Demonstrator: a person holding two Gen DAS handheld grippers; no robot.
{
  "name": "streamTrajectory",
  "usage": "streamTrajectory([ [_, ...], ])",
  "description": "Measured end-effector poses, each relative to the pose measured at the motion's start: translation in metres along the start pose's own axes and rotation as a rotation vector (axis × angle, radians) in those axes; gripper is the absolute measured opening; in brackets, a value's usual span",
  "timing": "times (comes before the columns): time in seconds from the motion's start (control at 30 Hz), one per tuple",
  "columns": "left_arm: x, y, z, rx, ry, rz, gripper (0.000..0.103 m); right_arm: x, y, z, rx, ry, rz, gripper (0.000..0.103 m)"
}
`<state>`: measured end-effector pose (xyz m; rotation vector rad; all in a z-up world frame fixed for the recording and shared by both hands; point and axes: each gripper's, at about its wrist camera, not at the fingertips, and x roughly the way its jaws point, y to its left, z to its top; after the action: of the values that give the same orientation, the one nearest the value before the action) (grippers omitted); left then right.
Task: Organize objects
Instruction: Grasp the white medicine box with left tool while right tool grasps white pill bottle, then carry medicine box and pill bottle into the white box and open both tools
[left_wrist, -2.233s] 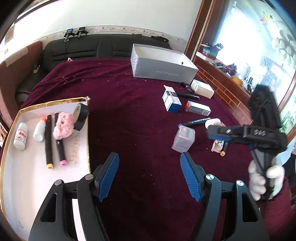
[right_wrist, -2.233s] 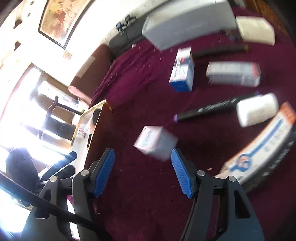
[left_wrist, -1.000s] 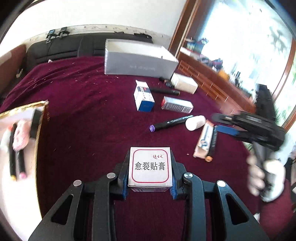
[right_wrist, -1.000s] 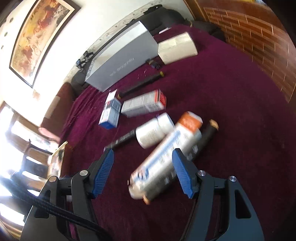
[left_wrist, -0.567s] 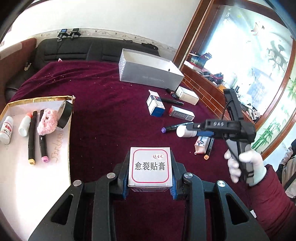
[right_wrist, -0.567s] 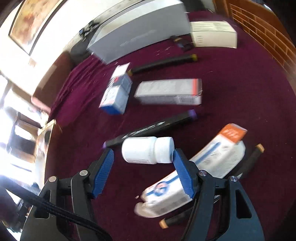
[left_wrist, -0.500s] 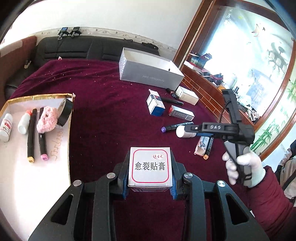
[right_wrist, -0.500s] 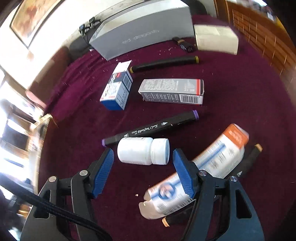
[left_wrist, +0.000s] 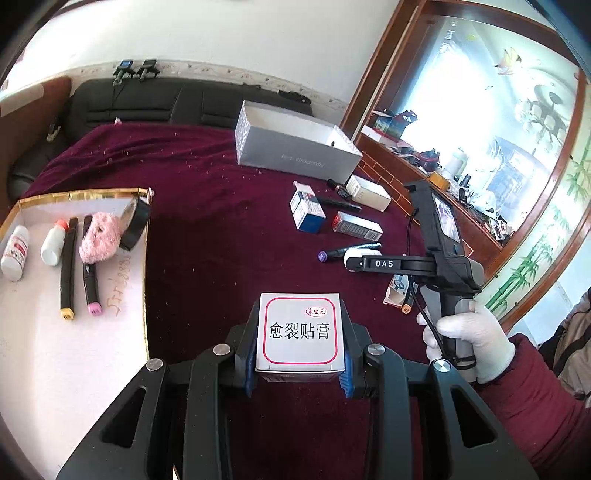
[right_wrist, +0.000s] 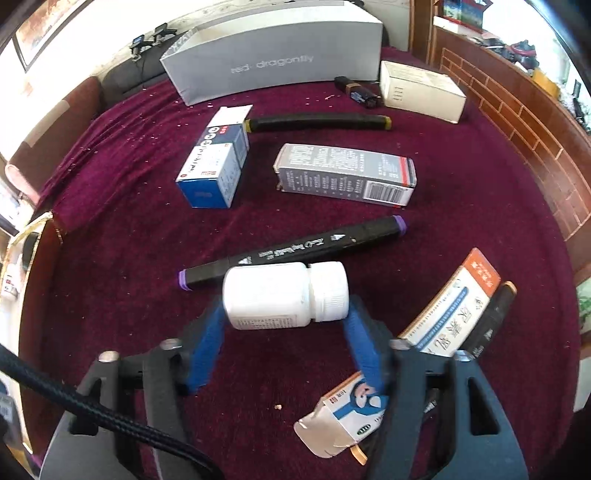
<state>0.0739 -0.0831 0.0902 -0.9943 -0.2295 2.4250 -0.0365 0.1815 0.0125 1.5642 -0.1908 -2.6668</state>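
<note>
A: Status?

B: Left hand-held gripper (left_wrist: 299, 363) is clamped on the small white box (left_wrist: 298, 330), lower centre of the left wrist view, carried above the maroon counter (left_wrist: 221, 236). A couple of seconds ago that box lay loose on the cloth and those jaws were wide apart; a second ago it was already gripped. So the pick is done and only placement is left, I'd say.

A: Right side?

B: Right hand-held gripper (right_wrist: 286, 343) is down over the white pill bottle (right_wrist: 286, 293), bottom centre of the right wrist view. Jaws are closing, bottle lying on its side between them, cap toward the right pad. Pads don't look pressed on it yet. A second ago the same jaws framed the orange-and-white tube box (right_wrist: 448, 314); now that box sits at lower right, partly under the right finger. Target switched to the bottle.

A: Clutter near it?

B: Purple-capped marker (right_wrist: 291, 251) lies just behind the bottle, touching or nearly so, can't tell. It may get nudged.

A: Destination?

B: Likely the white tray (left_wrist: 22, 369) at left of the left wrist view: it already holds two small bottles, two markers, a pink puff and a tape roll. The open grey box (left_wrist: 295, 147) at upper centre is the other candidate.
</note>
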Motion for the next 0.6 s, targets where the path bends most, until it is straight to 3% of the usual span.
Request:
streamTrajectory([
  [0.2,-0.015,0.007,0.007,0.029,-0.03,-0.005,0.029,-0.021,0.01,-0.009,0.007,-0.011,0.051,0.057],
  [0.33,-0.038,0.028,0.011,0.005,-0.071,0.009,0.029,-0.04,0.031,-0.012,-0.009,-0.019,0.13,0.057],
  [0.6,-0.088,0.096,0.009,-0.057,-0.131,0.144,0.029,-0.067,0.112,-0.013,-0.114,-0.038,0.27,0.057],
])
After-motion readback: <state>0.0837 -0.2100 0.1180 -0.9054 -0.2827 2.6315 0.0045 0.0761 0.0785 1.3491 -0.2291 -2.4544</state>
